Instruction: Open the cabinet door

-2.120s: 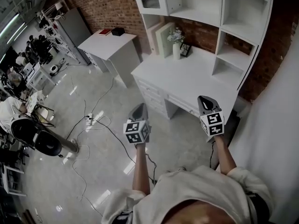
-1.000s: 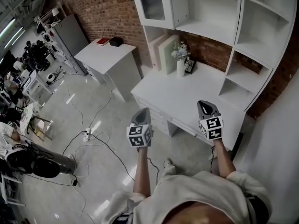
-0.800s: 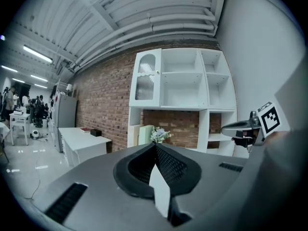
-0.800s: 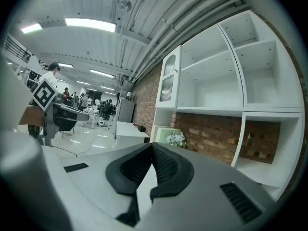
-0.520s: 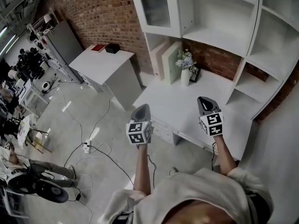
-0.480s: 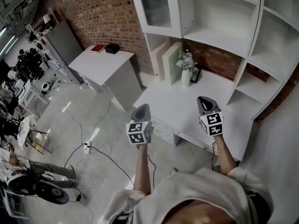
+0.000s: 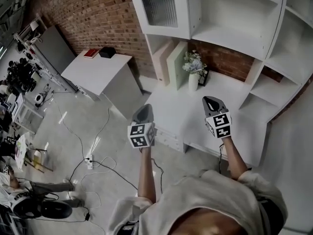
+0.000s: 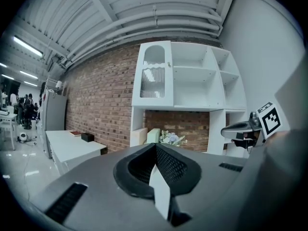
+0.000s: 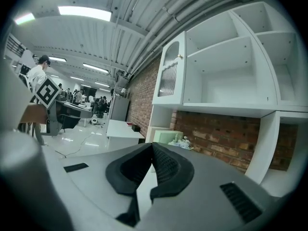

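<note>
At the far left a brick wall [image 7: 88,13] is running behind a small white side table [image 7: 93,70]; cables [image 7: 93,155] are lying across the glossy floor [image 7: 58,131] below it; the person's bare left forearm [image 7: 146,175] is reaching straight forward from a white sleeve, holding the left hand-held gripper [image 7: 145,109] roughly level with its marker cube facing the head camera; in the head view it is hanging over the floor just short of the worktop [image 7: 195,116]; its jaws are resting together with nothing between them [image 8: 155,150]; the cabinet door [image 7: 159,6], a white frame with ribbed glass, is sitting shut at the upper left of the white shelf unit, well apart from both grippers, and is showing ahead in the left gripper view [image 8: 153,76] and the right gripper view [image 9: 169,73]; under it two pale upright panels [image 7: 168,58] are leaning at the back of the worktop, with a white vase of flowers [image 7: 193,80] standing just beside them; the right forearm [image 7: 232,158] is likewise stretching forward, carrying the right hand-held gripper [image 7: 211,102] over the worktop, pointing toward the open shelves [image 7: 234,33]; its jaws are also pressing together, gripping nothing [image 9: 151,148].
</note>
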`<state>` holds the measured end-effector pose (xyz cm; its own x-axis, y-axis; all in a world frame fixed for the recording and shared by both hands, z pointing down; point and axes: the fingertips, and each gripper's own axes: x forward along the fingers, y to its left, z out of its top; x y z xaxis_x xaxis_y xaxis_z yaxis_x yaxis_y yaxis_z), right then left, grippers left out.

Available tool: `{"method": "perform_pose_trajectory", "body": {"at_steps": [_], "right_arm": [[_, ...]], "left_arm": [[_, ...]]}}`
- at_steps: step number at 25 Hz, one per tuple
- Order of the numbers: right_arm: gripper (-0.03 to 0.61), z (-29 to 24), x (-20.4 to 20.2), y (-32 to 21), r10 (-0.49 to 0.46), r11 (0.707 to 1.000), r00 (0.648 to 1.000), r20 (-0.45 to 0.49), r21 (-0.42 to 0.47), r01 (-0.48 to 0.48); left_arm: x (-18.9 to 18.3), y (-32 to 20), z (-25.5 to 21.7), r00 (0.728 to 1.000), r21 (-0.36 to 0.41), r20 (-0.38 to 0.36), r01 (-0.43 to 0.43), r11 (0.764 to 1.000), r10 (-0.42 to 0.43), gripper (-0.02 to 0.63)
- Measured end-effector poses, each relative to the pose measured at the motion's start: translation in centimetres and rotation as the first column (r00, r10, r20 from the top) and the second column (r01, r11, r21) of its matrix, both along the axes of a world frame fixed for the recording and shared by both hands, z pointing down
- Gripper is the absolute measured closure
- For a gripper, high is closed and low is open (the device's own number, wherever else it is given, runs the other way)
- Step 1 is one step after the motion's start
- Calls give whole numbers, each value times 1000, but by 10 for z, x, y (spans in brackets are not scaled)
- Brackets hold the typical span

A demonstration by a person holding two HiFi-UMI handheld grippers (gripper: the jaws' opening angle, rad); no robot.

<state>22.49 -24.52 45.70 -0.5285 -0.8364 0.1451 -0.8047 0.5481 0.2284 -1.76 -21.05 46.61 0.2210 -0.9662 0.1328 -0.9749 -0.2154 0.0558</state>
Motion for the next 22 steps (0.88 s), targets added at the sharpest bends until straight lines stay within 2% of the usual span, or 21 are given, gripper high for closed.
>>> {"method": "perform_pose_trajectory", "body": {"at_steps": [8, 15, 22], "right_arm": [[565, 13, -2, -36, 8, 1000, 1000, 1, -18, -8], [565, 21, -8, -95, -12, 999, 999, 31, -31, 13], [565, -6, -16, -155, -45, 999, 998, 37, 10, 45]], "left_arm": [[5, -37, 19, 1000, -27, -8, -28, 999, 28, 588], [1, -85, 28, 1000, -46, -1, -2, 999, 2, 588], [0, -142, 9, 1000, -26, 5, 24, 999, -24, 588]]}}
